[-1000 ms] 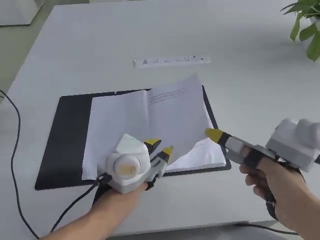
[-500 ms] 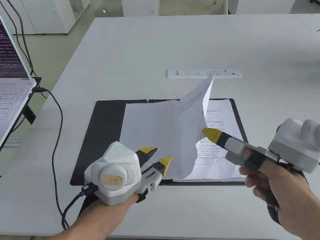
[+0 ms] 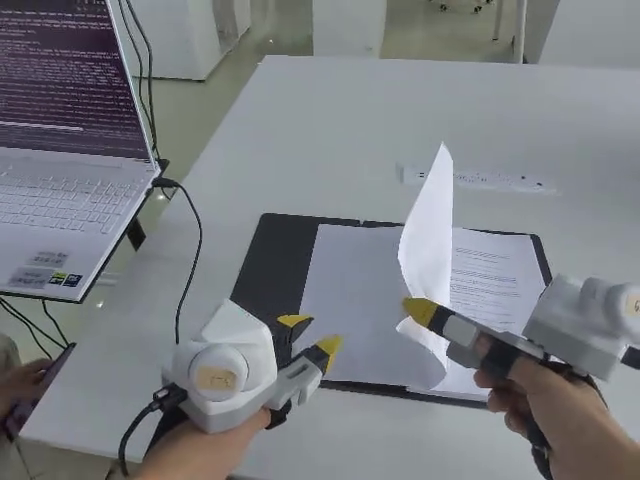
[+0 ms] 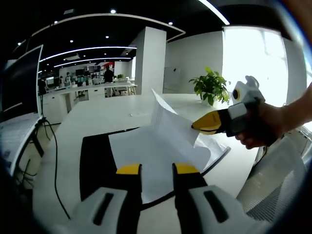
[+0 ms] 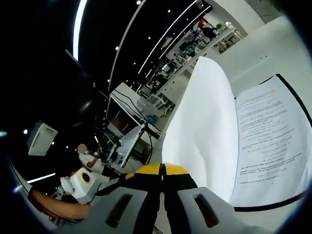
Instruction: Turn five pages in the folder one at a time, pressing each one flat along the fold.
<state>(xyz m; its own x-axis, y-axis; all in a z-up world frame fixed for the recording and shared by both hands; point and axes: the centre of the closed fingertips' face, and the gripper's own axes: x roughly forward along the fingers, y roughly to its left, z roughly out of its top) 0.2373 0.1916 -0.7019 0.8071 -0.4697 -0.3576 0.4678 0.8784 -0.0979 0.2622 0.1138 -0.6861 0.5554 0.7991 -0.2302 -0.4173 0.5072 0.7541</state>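
Mid-turn here: the right gripper, jaws pinched shut on the page, holds it upright over the folder's middle. The left gripper sits at the folder's front edge, jaws partly open, empty. Next, I'd guess: lay the page left and press along the fold.

This is an open-plan office. A broad white desk carries an open laptop at ten o'clock and a power strip at one o'clock. The left gripper view shows ceiling strip lights, a white pillar, a potted plant and people at distant desks.
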